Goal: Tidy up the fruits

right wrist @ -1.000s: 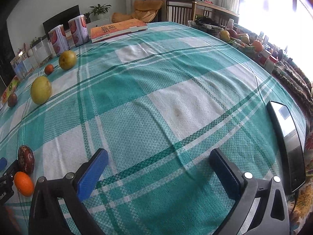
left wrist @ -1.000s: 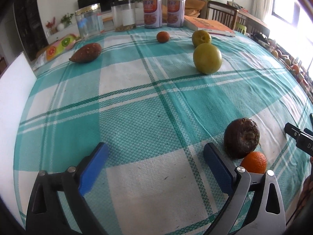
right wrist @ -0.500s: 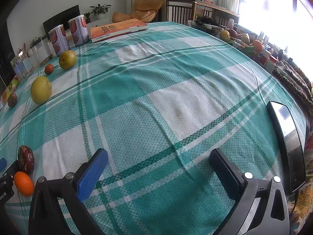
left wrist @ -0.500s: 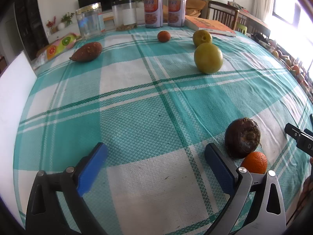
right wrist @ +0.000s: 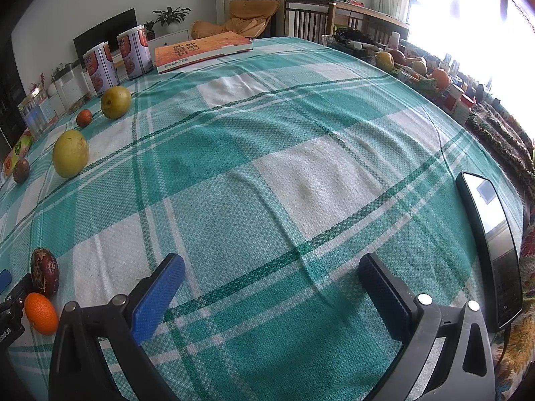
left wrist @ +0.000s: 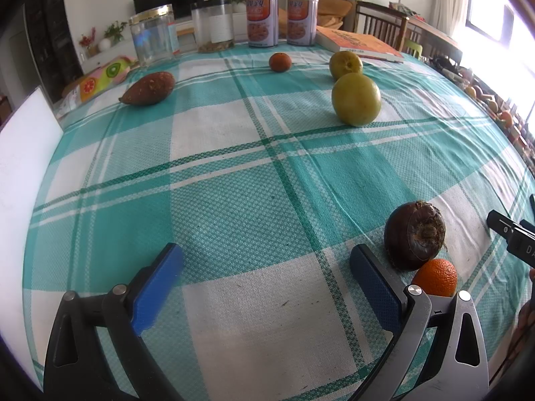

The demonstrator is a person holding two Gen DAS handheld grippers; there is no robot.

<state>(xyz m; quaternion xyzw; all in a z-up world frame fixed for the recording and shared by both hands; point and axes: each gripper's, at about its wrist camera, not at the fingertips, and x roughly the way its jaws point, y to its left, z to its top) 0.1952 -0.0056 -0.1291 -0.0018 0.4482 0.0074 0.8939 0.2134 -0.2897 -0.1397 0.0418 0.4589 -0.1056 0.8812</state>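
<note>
On the teal plaid tablecloth (left wrist: 234, 200), my left gripper (left wrist: 264, 267) is open and empty, low over the near edge. A dark purple round fruit (left wrist: 414, 239) and a small orange (left wrist: 434, 278) lie just right of its right finger. Farther off are two yellow-green fruits (left wrist: 356, 98) (left wrist: 345, 64), a small red-orange fruit (left wrist: 280, 62) and a brown oblong fruit (left wrist: 148, 88). My right gripper (right wrist: 267, 277) is open and empty over bare cloth; the purple fruit (right wrist: 44, 271) and orange (right wrist: 40, 313) lie at its far left.
Two cans (left wrist: 262, 20), jars (left wrist: 152, 38) and an orange book (left wrist: 357, 41) stand at the far edge. A white board (left wrist: 23, 167) lines the left side. A black phone (right wrist: 491, 240) lies at the right edge. A basket of fruit (right wrist: 414, 67) sits beyond the table.
The left gripper has edged slightly back; the fruits have not moved. The right gripper is steady.
</note>
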